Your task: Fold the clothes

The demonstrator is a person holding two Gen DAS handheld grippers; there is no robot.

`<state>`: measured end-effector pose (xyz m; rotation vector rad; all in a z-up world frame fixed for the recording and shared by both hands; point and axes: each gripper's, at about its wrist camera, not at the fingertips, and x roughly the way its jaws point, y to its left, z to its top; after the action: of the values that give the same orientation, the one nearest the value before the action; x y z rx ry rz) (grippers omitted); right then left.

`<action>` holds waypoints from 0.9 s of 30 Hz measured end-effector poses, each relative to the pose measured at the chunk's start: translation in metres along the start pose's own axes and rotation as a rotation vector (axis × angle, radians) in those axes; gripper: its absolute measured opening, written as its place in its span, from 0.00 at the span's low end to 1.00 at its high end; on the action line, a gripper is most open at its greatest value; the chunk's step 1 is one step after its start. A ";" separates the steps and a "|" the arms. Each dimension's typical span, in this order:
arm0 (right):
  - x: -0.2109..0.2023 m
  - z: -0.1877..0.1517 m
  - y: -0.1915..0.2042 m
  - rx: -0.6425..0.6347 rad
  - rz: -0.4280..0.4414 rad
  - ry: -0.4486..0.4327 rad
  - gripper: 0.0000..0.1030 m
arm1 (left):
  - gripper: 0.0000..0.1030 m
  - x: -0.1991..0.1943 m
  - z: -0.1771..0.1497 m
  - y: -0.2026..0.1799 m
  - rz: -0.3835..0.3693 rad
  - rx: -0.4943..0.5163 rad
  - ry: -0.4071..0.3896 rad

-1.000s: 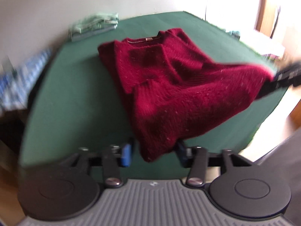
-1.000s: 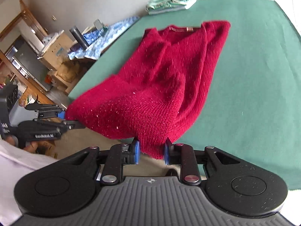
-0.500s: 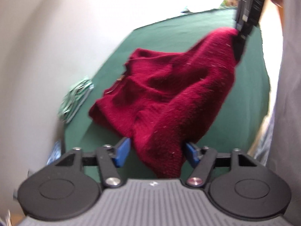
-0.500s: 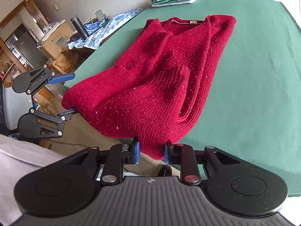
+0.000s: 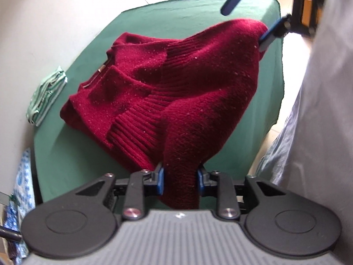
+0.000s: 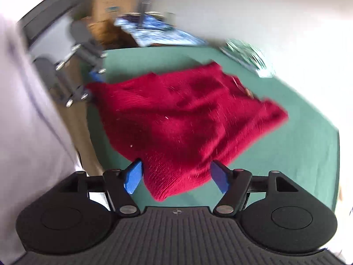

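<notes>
- Left gripper [image 5: 179, 181], bottom centre of its view, had just been closing; its blue pads pressed a hem corner of the red knit sweater [image 5: 176, 92].
- The sweater lay partly folded on the green table [image 5: 66, 154], running up toward the collar at centre left.
- Right gripper [image 6: 176, 177] had just been opening; its jaws stood spread, the other hem corner loose between them.

My left wrist view looks down along its fingers [image 5: 160, 182], close over the table [image 5: 66, 165]. My right wrist view faces it from the opposite corner. Both share the red sweater [image 5: 176, 92] [image 6: 187, 114].
</notes>
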<state>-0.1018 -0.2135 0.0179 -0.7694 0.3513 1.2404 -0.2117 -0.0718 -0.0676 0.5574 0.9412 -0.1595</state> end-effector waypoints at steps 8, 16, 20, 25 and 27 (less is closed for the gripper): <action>0.022 0.006 0.003 -0.360 0.163 0.091 0.36 | 0.25 0.001 -0.001 0.010 -0.040 -0.067 0.006; 0.033 0.034 -0.059 0.219 0.382 0.233 0.25 | 0.21 -0.013 -0.002 0.019 -0.105 -0.172 0.016; 0.038 0.031 -0.095 0.448 0.470 0.246 0.25 | 0.22 -0.014 0.008 0.055 -0.203 -0.262 0.034; 0.052 0.031 -0.124 0.645 0.509 0.261 0.24 | 0.23 -0.007 0.026 0.096 -0.306 -0.311 0.053; 0.052 0.033 -0.135 0.719 0.503 0.250 0.24 | 0.23 0.000 0.031 0.117 -0.352 -0.348 0.063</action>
<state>0.0352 -0.1700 0.0528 -0.2047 1.1764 1.3462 -0.1462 0.0115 -0.0086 0.0731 1.0958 -0.2881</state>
